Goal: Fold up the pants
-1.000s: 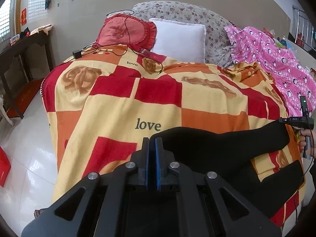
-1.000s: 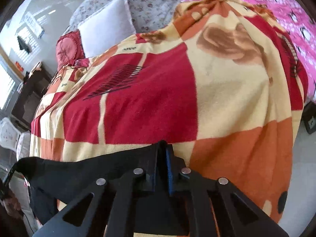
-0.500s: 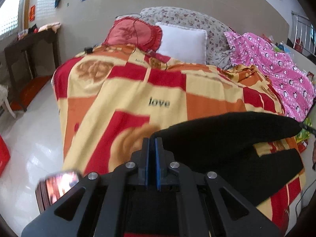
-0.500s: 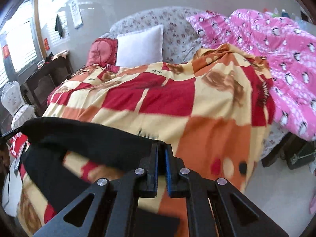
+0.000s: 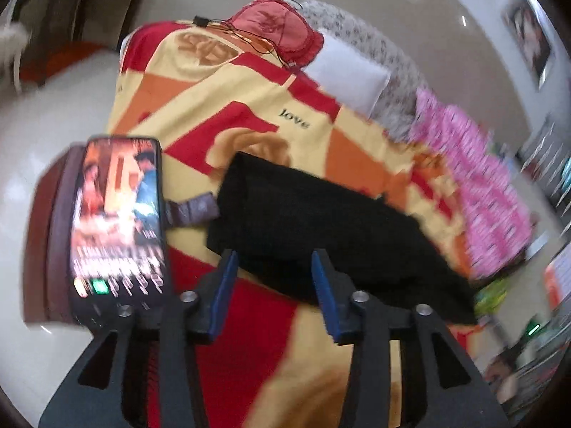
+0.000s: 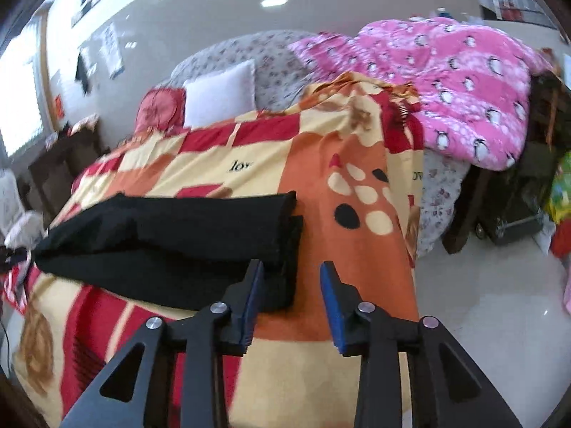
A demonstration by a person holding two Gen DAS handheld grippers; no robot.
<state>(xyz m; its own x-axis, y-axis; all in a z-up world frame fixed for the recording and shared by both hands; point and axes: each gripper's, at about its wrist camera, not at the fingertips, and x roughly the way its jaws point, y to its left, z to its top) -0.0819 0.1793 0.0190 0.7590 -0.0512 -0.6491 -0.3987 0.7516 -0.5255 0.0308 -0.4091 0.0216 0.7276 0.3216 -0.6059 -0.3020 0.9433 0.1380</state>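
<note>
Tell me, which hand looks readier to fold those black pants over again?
Probably the right. The open right gripper sits just off the stacked end of the black fabric pants lying on the checked red-and-yellow blanket. The left gripper, also open, faces their long side.

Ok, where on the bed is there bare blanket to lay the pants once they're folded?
Free: the blanket stretch between the black pants and the pillows, and the orange patch right of the pants. Crowded: the pink quilt at the far right, and a phone at the left edge.

Black pants [image 6: 167, 235] folded lengthwise on blanket [image 6: 321, 164]
</note>
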